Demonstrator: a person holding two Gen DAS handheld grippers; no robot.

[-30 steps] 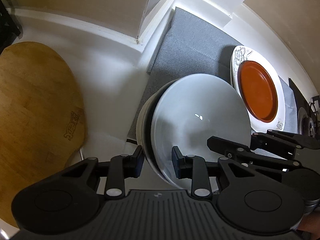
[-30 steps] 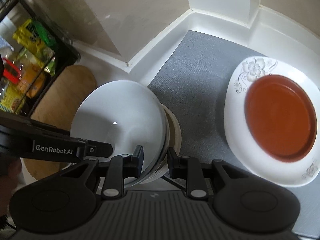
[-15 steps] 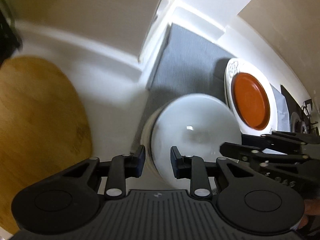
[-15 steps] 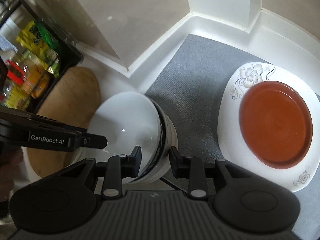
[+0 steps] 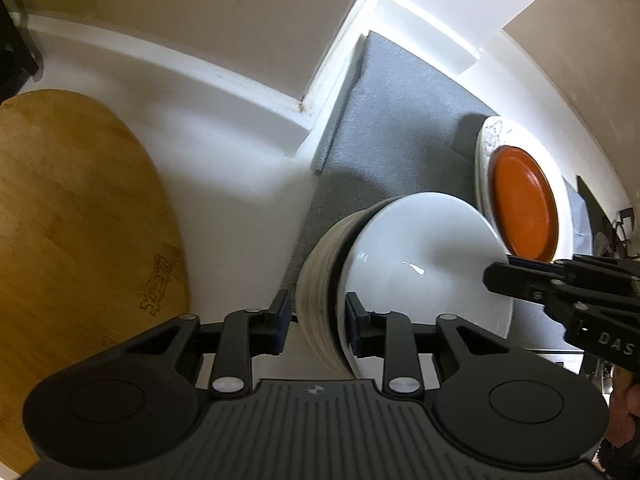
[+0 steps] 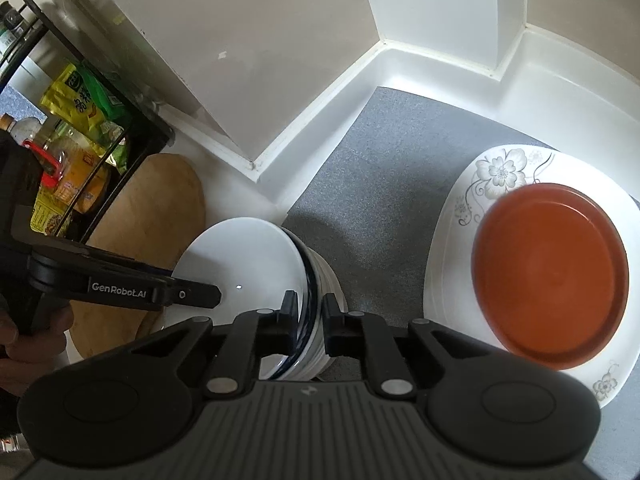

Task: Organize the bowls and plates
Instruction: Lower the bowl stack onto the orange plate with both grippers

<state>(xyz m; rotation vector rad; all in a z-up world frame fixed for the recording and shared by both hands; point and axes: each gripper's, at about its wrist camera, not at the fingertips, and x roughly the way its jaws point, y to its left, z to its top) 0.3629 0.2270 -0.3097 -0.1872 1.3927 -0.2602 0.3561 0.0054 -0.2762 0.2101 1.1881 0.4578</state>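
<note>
Bowls (image 5: 400, 272) over grey mat (image 5: 400, 120).

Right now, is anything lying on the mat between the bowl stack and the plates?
Nothing visible: only bare grey mat lies between the bowl stack and the floral plate carrying the orange plate.

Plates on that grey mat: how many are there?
2. A white floral plate lies on the grey mat, and an orange plate sits on top of it. More could be hidden beneath; the stacked bowls beside them are not counted.
</note>
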